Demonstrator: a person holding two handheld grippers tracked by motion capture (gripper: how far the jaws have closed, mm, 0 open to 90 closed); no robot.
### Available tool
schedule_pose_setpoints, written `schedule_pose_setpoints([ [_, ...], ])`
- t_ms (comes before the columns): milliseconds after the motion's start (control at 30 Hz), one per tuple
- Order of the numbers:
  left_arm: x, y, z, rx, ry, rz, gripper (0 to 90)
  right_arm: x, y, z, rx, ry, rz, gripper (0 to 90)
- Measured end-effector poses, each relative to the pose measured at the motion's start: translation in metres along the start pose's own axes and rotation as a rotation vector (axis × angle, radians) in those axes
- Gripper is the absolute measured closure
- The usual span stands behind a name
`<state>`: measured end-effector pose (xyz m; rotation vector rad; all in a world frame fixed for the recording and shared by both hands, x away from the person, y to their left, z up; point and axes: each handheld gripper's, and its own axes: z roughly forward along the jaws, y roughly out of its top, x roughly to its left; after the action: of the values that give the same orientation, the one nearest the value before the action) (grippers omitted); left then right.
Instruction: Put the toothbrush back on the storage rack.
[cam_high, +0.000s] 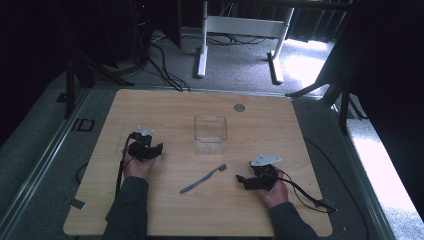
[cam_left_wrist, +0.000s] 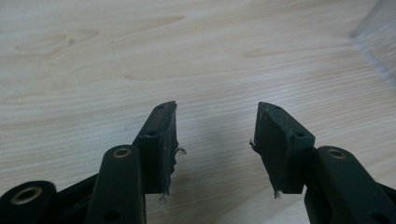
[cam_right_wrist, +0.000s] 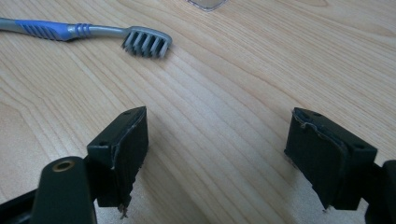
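Note:
A blue and grey toothbrush (cam_high: 202, 179) lies flat on the wooden table (cam_high: 165, 107), bristle head pointing towards the right hand; in the right gripper view the toothbrush (cam_right_wrist: 88, 33) lies a short way ahead and to the left of the jaws. A clear plastic box (cam_high: 210, 134) stands open-topped behind it at the table's middle. My left gripper (cam_high: 159, 148) rests left of the box, open and empty, its jaws (cam_left_wrist: 216, 122) over bare wood. My right gripper (cam_high: 240, 179) sits right of the toothbrush, open and empty (cam_right_wrist: 218, 126).
A round grey grommet (cam_high: 239, 107) sits near the table's far edge. Cables trail from both grippers over the tabletop. Beyond the table stand white desk legs (cam_high: 202, 55) on grey carpet, with dark stands at both sides.

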<state>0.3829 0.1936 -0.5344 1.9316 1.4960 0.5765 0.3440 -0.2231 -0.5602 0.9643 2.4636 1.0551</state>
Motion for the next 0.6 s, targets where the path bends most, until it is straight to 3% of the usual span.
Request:
schedule_pose_setpoints([
  [267,-0.006,0.005,-0.02,-0.037,-0.021,0.023,50.4,0.0,0.0,0.0,-0.001,-0.001,-0.002,20.6],
  [600,-0.015,0.012,-0.039,-0.057,-0.086,0.032,50.8,0.0,0.0,0.0,-0.002,0.0,-0.004,20.6],
])
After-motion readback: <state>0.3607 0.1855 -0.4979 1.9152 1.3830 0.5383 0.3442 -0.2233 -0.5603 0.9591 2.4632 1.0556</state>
